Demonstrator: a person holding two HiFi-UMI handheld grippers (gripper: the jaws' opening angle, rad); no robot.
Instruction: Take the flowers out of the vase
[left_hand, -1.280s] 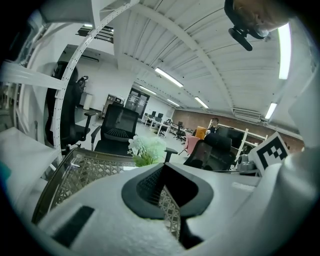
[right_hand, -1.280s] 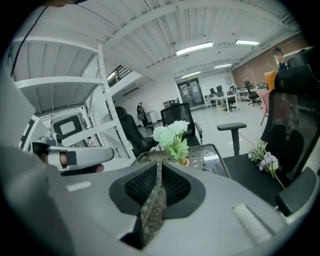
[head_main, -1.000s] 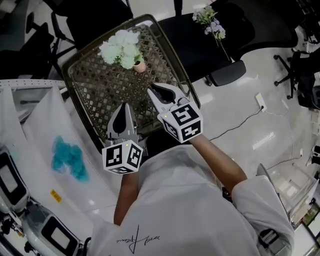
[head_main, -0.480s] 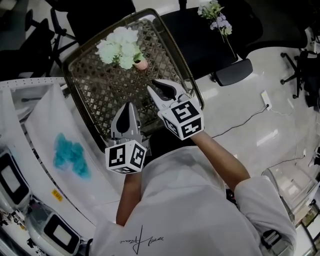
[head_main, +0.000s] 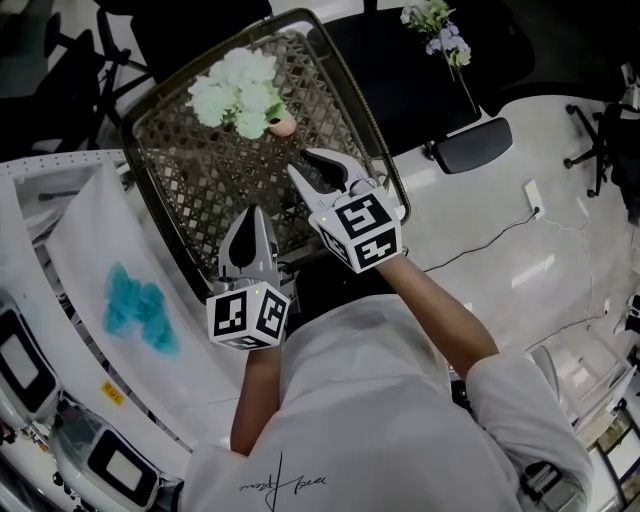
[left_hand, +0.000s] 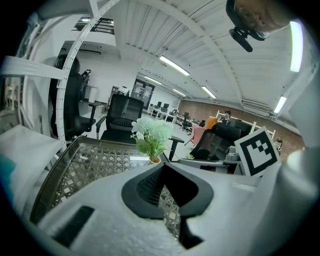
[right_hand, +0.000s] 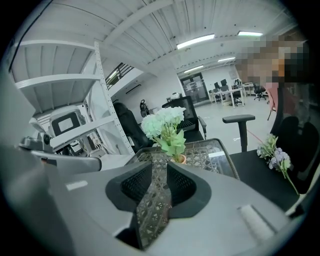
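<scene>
A bunch of white and pale-green flowers (head_main: 238, 92) stands upright in a small pink vase (head_main: 283, 125) at the far side of a wicker table (head_main: 200, 190). My right gripper (head_main: 300, 161) hovers over the table just short of the vase. Its jaws have just been opening and stand open with nothing between them. In the right gripper view the flowers (right_hand: 165, 122) and vase (right_hand: 177, 159) sit straight ahead of the right gripper (right_hand: 159, 162). My left gripper (head_main: 250, 212) hangs over the near table edge, shut and empty, further from the flowers (left_hand: 152, 132).
A loose sprig of purple and white flowers (head_main: 440, 25) lies on a black office chair (head_main: 400, 80) to the right of the table. White shelving with a teal object (head_main: 135, 310) stands to the left. A cable (head_main: 500, 235) runs over the floor.
The right gripper's jaws have spread apart. Both grippers have edged a little forward and down toward the table.
</scene>
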